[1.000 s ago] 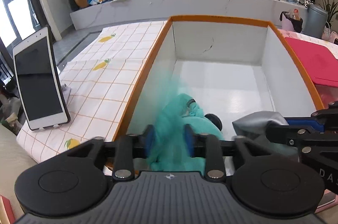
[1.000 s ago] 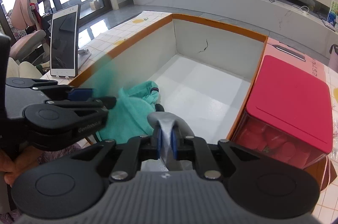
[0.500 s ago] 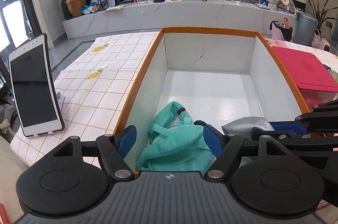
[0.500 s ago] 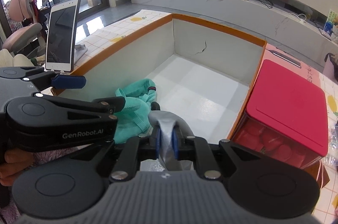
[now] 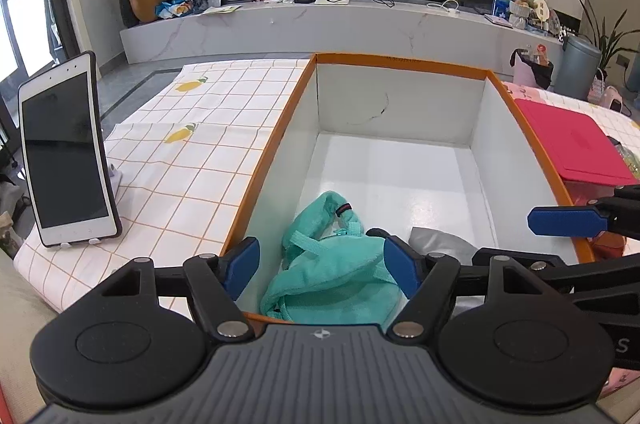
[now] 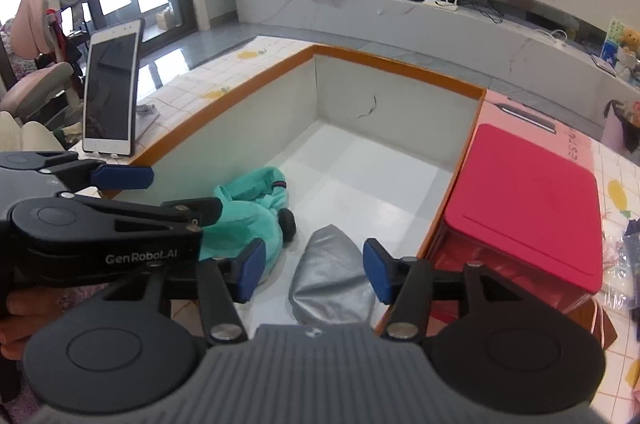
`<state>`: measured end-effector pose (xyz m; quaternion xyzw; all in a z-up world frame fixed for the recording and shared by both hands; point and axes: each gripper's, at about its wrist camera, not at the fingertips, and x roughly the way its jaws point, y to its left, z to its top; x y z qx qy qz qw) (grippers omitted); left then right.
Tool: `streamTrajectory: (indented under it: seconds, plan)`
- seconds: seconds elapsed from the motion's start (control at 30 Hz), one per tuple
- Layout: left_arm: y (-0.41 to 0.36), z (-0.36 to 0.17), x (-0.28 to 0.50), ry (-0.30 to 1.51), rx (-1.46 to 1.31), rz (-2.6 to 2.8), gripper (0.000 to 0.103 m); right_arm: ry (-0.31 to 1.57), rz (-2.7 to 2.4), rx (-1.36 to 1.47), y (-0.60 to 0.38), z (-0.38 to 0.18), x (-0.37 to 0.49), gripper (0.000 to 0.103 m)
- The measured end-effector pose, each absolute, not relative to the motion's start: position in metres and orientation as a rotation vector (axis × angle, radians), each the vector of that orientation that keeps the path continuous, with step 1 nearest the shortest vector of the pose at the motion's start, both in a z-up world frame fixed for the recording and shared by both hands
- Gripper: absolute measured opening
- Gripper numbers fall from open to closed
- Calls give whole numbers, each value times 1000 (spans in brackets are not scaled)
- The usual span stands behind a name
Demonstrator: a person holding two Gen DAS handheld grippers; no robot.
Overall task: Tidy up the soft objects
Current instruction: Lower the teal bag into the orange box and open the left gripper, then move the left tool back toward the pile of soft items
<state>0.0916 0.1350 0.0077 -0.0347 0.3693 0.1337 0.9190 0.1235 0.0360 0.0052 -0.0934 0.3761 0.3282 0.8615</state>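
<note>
Placement: teal plush pouch (image 5: 336, 276) and silver fabric pouch (image 6: 334, 280) laid side by side at near end of white orange-rimmed box (image 5: 400, 92) | left tongs (image 5: 320, 264) spread wide, nothing gripped | right tongs (image 6: 314, 270) just opened, silver pouch released between pads, judged deposited for sorting.

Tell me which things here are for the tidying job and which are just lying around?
For the job:
- teal bag, lying in the box
- silver pouch, beside it
- white box with an orange rim

Just lying around:
- tablet on its stand
- red lid
- checked tablecloth
</note>
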Motion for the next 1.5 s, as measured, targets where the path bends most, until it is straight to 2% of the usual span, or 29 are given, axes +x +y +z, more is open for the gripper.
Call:
streamTrajectory:
  seconds: [0.13, 0.3, 0.97, 1.33, 1.5]
  plan:
    - [137, 11, 88, 744, -84, 291, 83, 767, 678, -186, 34, 10, 119, 73]
    - [147, 16, 81, 728, -167, 268, 84, 720, 677, -172, 30, 22, 112, 101]
    - [137, 53, 67, 654, -198, 283, 86, 645, 664, -105, -10, 65, 98, 100]
    - [87, 88, 86, 599, -165, 143, 86, 557, 393, -57, -143, 116, 127, 100]
    - [45, 96, 108, 589, -118, 64, 86, 577, 266, -31, -203, 117, 138, 100]
